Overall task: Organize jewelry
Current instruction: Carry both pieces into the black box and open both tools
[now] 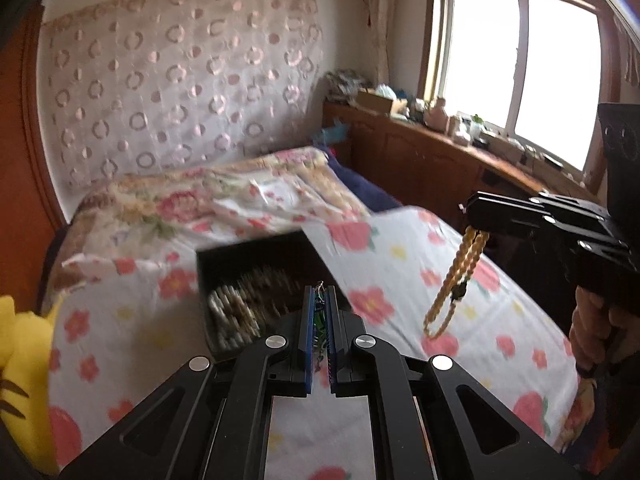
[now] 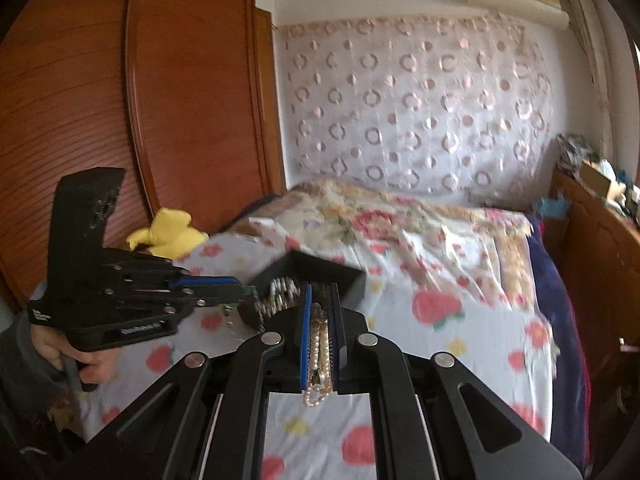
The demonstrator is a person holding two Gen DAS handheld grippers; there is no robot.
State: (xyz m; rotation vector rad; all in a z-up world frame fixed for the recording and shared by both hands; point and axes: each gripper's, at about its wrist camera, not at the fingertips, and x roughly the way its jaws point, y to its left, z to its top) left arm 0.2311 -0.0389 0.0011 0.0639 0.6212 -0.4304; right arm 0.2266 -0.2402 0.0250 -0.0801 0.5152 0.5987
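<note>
Pearl strand (image 2: 319, 354) sits nipped between right gripper (image 2: 320, 312) pads, carried toward black jewelry box (image 2: 320, 276) at 12 o'clock on floral bedsheet (image 2: 460, 344). Left gripper (image 1: 320, 304) is closed on a thin green-beaded chain (image 1: 319, 320), prob. same destination. Box rims stand clear; open bedding w/ room at 3 o'clock.

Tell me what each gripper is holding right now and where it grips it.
The right gripper pinches a twisted golden pearl strand at its top loop. The left gripper clamps a small green-beaded wire piece; which part cannot be told.
</note>
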